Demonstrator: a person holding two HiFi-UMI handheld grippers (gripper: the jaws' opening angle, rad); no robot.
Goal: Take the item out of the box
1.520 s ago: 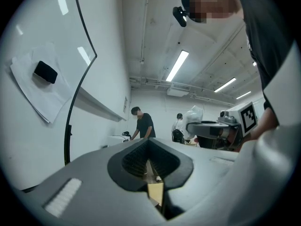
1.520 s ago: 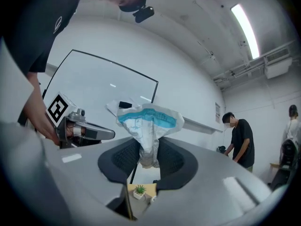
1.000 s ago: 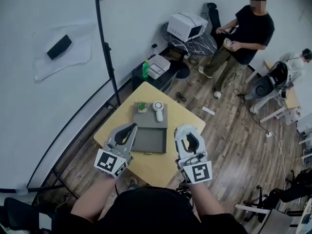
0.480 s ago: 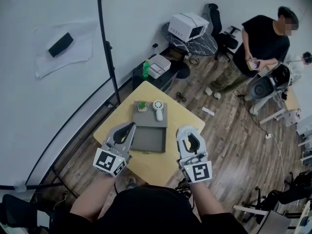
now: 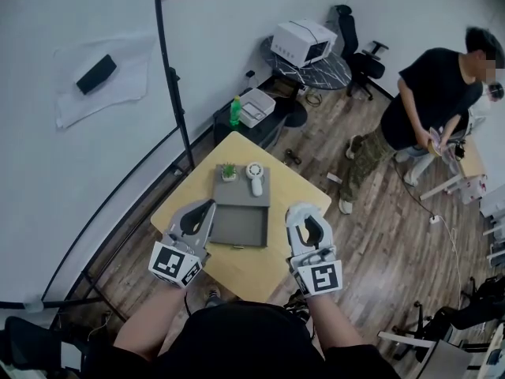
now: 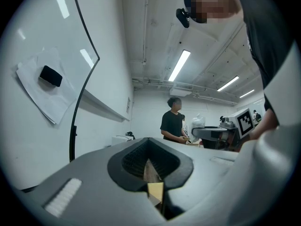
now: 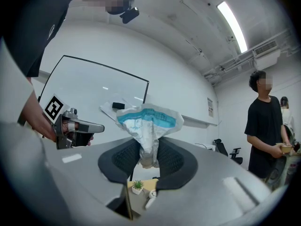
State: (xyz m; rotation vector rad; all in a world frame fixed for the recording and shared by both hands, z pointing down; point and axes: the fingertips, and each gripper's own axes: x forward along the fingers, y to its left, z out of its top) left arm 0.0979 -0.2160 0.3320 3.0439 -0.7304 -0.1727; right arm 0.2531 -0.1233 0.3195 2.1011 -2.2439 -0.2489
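Note:
A grey box [image 5: 240, 227] lies open on the yellow table [image 5: 276, 268]; its inside looks bare. Its flat rear part carries a small potted plant [image 5: 230, 172] and a white hand fan [image 5: 255, 178]. My right gripper [image 5: 299, 211] hovers at the box's right edge, shut on a crumpled white and blue packet [image 7: 148, 125] that sticks up out of the jaws. The left gripper [image 5: 206, 206] hangs at the box's left edge, shut with nothing between its pads [image 6: 136, 157].
A person in a black shirt [image 5: 432, 93] stands on the wood floor at the right. A whiteboard on a black stand [image 5: 170, 77] lines the left. Behind the table are a low shelf with a green bottle [image 5: 234, 111], a white appliance [image 5: 302, 42] and an office chair [image 5: 361, 58].
The person in the background has walked to the right and turned. Both grippers stay almost where they were; the left one has dropped slightly.

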